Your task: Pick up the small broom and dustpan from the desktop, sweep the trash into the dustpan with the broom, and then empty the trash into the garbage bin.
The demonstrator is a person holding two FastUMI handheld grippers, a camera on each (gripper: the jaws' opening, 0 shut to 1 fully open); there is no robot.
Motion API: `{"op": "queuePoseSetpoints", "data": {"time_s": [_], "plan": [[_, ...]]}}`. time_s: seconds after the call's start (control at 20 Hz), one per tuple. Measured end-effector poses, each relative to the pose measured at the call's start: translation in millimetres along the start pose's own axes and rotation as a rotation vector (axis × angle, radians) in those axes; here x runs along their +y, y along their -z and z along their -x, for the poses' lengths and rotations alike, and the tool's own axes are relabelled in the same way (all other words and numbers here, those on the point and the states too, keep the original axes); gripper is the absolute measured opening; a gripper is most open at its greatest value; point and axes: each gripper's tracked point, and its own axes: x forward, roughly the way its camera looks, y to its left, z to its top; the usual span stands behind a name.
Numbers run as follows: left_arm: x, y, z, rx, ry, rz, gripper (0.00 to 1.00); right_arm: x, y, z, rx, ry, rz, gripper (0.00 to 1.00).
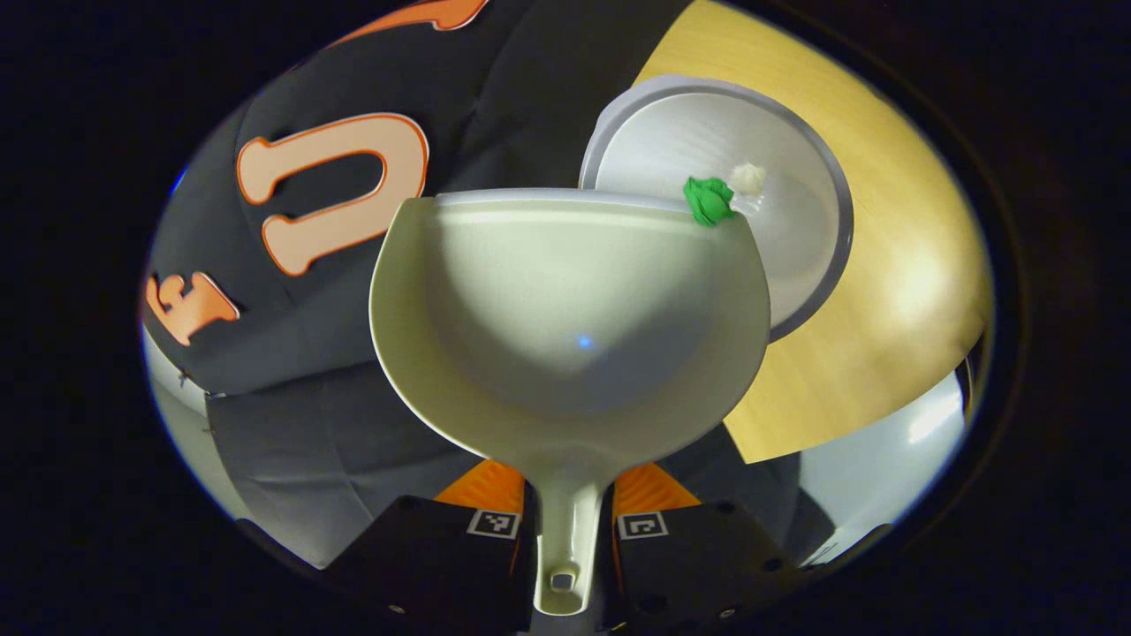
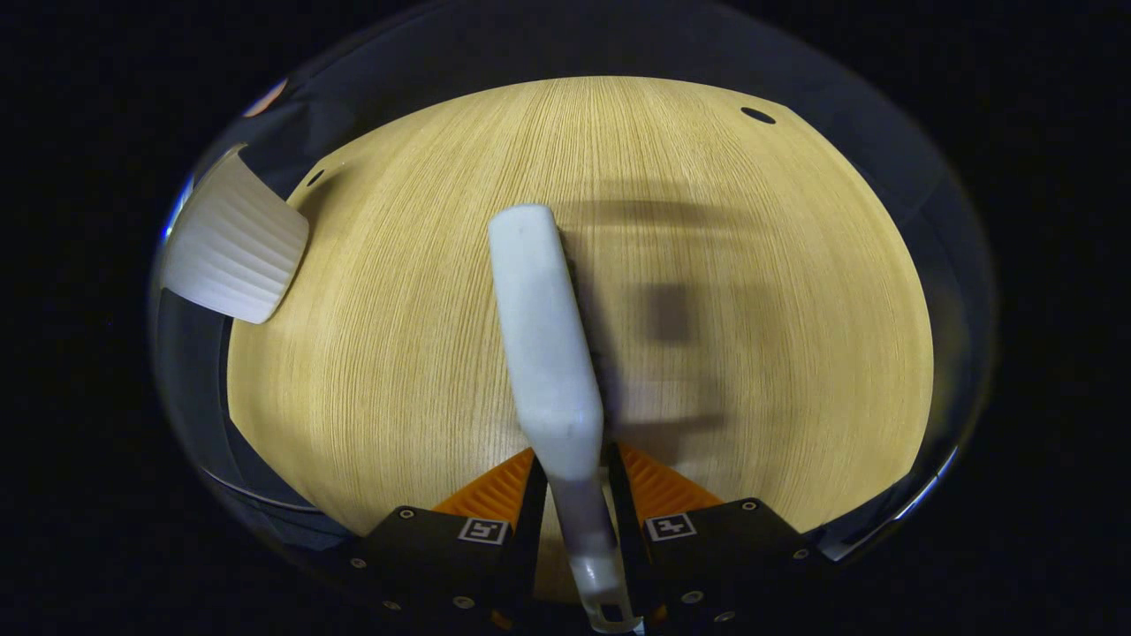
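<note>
Left gripper (image 1: 567,530) is clamped on dustpan (image 1: 565,327) handle w/ green scrap (image 1: 708,200) at lip over bin (image 1: 795,150), right gripper (image 2: 574,530) on broom (image 2: 548,353); pan should be tipped fwd slowly.

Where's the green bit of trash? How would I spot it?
Find the round white garbage bin standing on the wooden desktop. The green trash sits at the pale dustpan lip, over the bin's opening. It's crumpled and bright green; the scrap beside it is white.
</note>
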Motion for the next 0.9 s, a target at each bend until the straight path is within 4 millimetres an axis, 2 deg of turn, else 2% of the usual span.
{"op": "queuePoseSetpoints", "data": {"time_s": [0.1, 0.15, 0.2, 0.3, 0.35, 0.4, 0.45, 0.5, 0.55, 0.6, 0.65, 0.75, 0.85, 0.9], "plan": [[-5.6, 2.7, -5.5, -0.012, -0.012, 0.022, 0.25, -0.1, -0.2, -0.4, 0.0, 0.005, 0.003, 0.43], [-13.9, 3.7, -5.0, -0.012, 0.014, 0.069, 0.29, -0.5, -0.6, 0.1, -0.002, 0.009, 0.004, 0.36], [-20.2, 3.3, -6.1, -0.023, 0.053, 0.131, 0.26, -1.3, 0.3, 0.6, -0.001, 0.015, 0.005, 0.45], [-40.7, -1.3, -11.3, -0.043, 0.157, 0.292, 0.25, -1.0, -0.4, 1.0, -0.001, 0.016, 0.004, 0.47], [-52.6, -7.3, -14.2, -0.056, 0.21, 0.378, 0.26, -1.1, -1.5, 1.2, -0.005, 0.019, 0.004, 0.58], [-55.0, -21.1, -12.3, -0.068, 0.256, 0.453, 0.26, -2.1, -2.2, 1.0, -0.007, 0.025, 0.005, 0.44], [-62.9, -32.2, -13.4, -0.082, 0.3, 0.517, 0.26, -2.3, -3.9, 2.2, -0.01, 0.027, 0.004, 0.58], [-63.1, -34.2, -15.8, -0.093, 0.337, 0.576, 0.26, -1.8, -5.3, 3.7, -0.01, 0.027, 0.003, 0.5], [-69.4, -50.6, -16.0, -0.112, 0.383, 0.627, 0.26, -1.9, -5.9, 4.6, -0.011, 0.028, 0.004, 0.6], [-70.1, -59.0, -17.1, -0.125, 0.434, 0.685, 0.26, -2.4, -6.0, 5.5, -0.012, 0.032, 0.007, 0.6], [-70.3, -72.7, -2.8, -0.148, 0.493, 0.741, 0.26, -3.0, -6.6, 6.4, -0.014, 0.035, 0.009, 0.6], [-79.9, -110.3, -11.9, -0.21, 0.66, 0.864, 0.26, -1.3, -5.9, 8.0, -0.012, 0.033, 0.009, 0.6], [-85.7, -148.7, 3.2, -0.275, 0.813, 0.934, 0.26, -0.5, -6.2, 8.9, -0.012, 0.032, 0.011, 0.6], [-91.5, -168.4, 19.2, -0.309, 0.875, 0.948, 0.26, 0.9, -5.9, 9.2, -0.015, 0.029, 0.013, 0.6]]}}
